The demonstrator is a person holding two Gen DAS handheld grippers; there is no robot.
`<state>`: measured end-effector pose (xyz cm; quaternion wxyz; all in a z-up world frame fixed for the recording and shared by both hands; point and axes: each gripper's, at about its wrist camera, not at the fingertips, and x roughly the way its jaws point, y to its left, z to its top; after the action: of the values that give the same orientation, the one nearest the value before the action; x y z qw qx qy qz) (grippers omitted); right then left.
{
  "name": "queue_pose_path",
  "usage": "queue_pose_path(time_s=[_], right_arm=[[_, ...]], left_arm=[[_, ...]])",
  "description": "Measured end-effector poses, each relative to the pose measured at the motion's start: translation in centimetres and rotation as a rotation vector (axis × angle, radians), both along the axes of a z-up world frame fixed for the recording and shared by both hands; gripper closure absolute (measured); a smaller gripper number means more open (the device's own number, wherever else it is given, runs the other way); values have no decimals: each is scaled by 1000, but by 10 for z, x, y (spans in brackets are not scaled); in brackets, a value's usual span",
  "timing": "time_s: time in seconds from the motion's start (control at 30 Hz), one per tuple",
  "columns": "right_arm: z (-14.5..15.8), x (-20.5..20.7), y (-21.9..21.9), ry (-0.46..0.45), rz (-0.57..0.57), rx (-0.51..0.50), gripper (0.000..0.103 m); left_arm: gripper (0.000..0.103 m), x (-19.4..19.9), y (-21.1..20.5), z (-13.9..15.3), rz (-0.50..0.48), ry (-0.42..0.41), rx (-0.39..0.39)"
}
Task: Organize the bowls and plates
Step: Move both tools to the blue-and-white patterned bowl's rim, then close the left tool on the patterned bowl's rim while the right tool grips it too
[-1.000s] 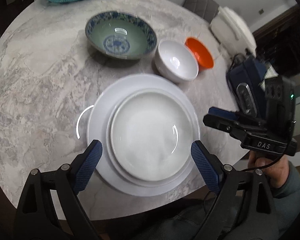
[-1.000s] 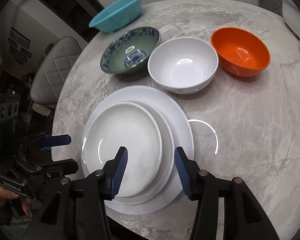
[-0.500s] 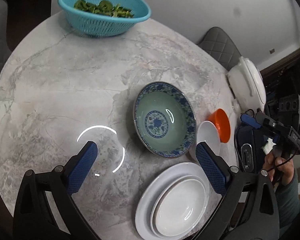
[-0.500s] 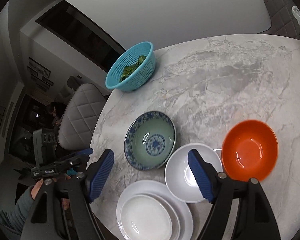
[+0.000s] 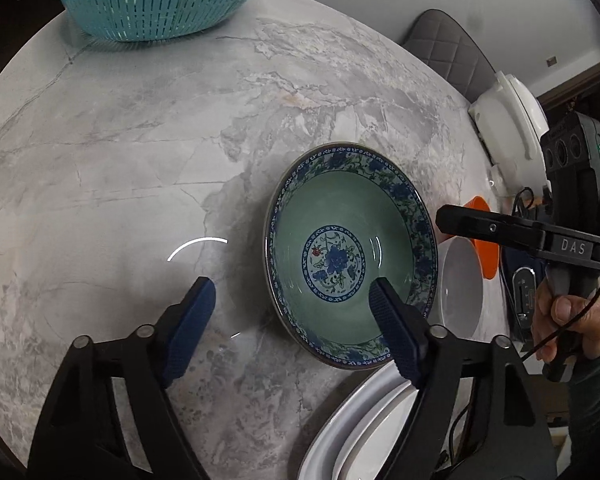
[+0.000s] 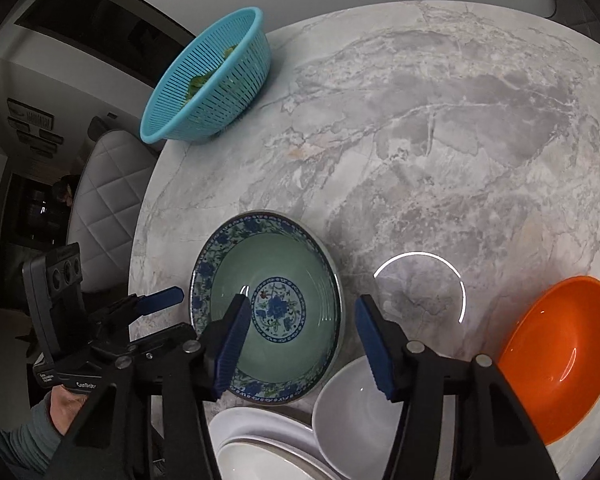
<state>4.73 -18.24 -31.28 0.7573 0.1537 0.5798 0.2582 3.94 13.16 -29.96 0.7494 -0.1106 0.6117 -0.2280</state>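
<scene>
White plates (image 6: pixel 260 440) stacked nearest, white bowl (image 6: pixel 352 420) just beside, patterned bowl (image 6: pixel 268 304) behind them on the counter (image 5: pixel 140 140). Left gripper (image 5: pixel 292 324) and right gripper (image 6: pixel 296 340) hold nothing; both sets of fingers are closing, each straddling an opposite rim of the patterned bowl. Risk: glazed rim slips, or the bowl knocks the white bowl. Only the right view shows the orange bowl (image 6: pixel 560 356) whole; the left shows greens in the teal basket (image 5: pixel 160 0).

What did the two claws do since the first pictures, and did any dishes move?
Both claws left the stacked white plates and went to the blue-patterned bowl. The left claw and right claw each straddle its rim; their jaws are closing and grip nothing yet. The dishes and the teal basket stayed put.
</scene>
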Motion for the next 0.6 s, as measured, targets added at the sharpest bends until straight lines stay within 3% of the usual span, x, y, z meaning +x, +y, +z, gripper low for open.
queue_pose_path(time_s=[0.07, 0.17, 0.27, 0.6], right_arm=[[-5, 3, 2, 11, -6, -16, 53], [-10, 6, 5, 30, 0, -24, 54], [-15, 10, 10, 46, 24, -41, 56], [-33, 16, 12, 92, 53, -34, 70]], left_arm=[[36, 2, -5, -7, -6, 9, 3], [36, 4, -8, -17, 6, 33, -3], [49, 8, -11, -22, 22, 44, -10], [68, 14, -19, -30, 52, 59, 37]])
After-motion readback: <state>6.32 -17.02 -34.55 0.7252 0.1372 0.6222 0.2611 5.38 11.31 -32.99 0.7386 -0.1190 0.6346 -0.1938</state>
